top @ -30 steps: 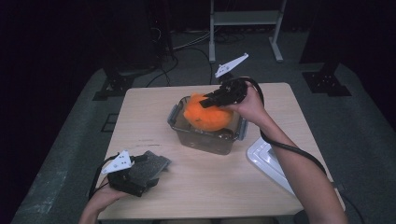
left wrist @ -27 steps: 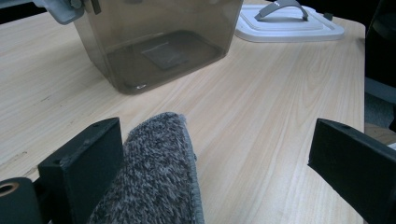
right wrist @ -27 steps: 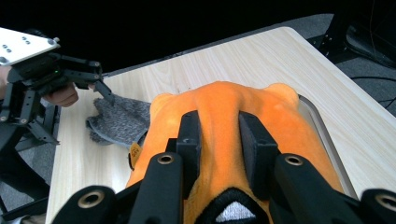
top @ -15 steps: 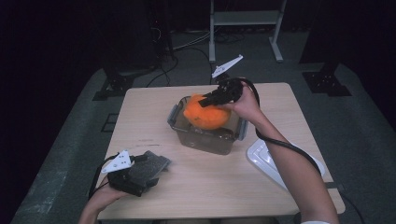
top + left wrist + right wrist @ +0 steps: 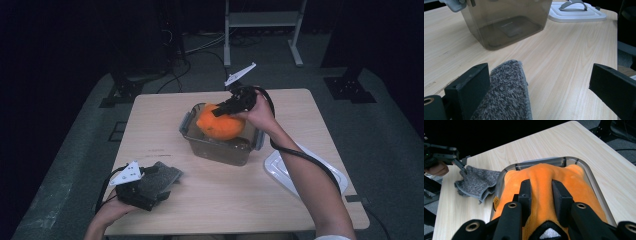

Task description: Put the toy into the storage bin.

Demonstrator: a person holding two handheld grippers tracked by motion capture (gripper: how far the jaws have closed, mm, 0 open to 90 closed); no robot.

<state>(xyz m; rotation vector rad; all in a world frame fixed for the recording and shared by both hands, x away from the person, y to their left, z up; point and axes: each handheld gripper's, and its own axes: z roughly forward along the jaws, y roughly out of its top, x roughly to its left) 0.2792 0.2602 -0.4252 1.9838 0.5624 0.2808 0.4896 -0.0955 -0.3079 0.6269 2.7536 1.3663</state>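
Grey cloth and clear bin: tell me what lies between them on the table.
Nothing: in the high view bare tabletop separates the grey cloth from the clear bin.

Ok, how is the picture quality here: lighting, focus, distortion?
High view: soft and dim, dark surroundings, table evenly lit. Left gripper view: sharp wood grain, near grey cloth slightly soft. Right gripper view: bright orange cloth, table edges bowed by the wide lens.

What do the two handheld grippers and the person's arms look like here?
Both the left gripper and right gripper are black with two blocky, flat-faced jaws and round brass-ringed bolt holes. Each carries a pale three-cornered plate on top and trails a black cable. The forearms are bare; a white sleeve edge shows at the right arm.
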